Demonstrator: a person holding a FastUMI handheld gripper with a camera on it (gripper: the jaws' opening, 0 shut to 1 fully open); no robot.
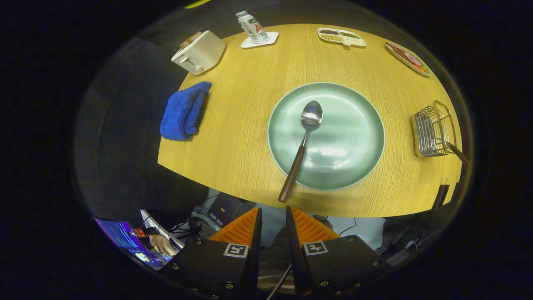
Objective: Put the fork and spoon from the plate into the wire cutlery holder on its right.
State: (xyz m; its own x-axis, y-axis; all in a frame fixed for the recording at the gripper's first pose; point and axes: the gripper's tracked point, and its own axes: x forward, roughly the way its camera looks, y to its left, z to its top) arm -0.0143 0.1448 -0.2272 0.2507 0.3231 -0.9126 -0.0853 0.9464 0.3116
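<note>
bare table (250, 104) between towel (183, 112), plate (358, 125)

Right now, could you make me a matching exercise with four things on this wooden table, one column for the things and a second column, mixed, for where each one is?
Things:
1. silver spoon with a brown wooden handle
2. folded blue cloth
3. wire cutlery holder
4. white toaster

Places:
A. far corner of the table, behind the cloth
B. to the right of the round green plate, with a brown handle sticking out of it
C. on the plate, handle toward the gripper, whose fingers are slightly apart and empty
D. left edge of the table

Pairs: 1-C, 2-D, 3-B, 4-A
</note>
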